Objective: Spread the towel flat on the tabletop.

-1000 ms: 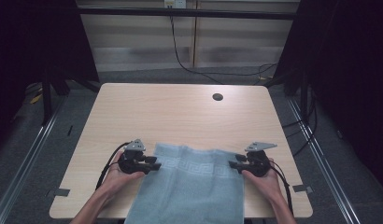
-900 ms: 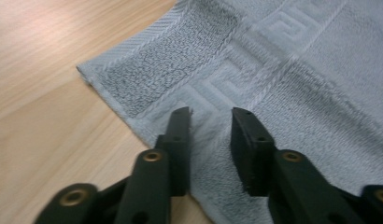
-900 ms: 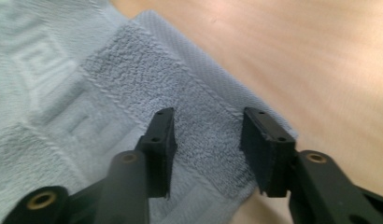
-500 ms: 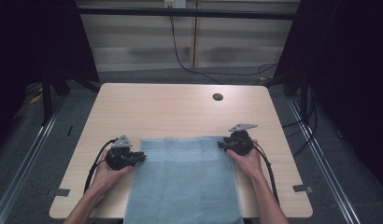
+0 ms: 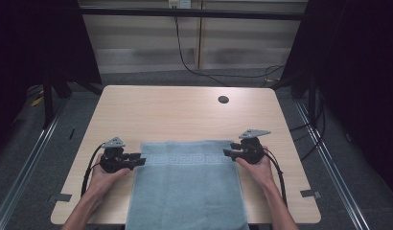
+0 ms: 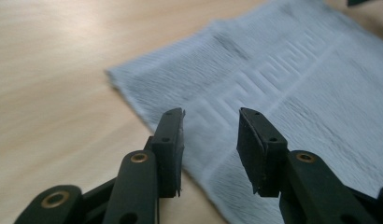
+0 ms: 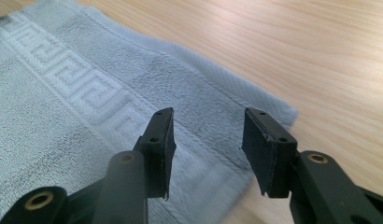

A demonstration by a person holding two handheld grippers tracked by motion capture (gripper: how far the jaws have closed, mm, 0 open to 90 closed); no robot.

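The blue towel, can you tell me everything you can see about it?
The towel is pale blue-grey terry cloth with a woven key-pattern band near its far edge. It lies flat and smooth on the wooden table, its near end hanging over the table's front edge. The left gripper and right gripper sit at its two far corners, jaws open above the cloth.

A wooden table (image 5: 161, 110) bears a round hole (image 5: 223, 99).
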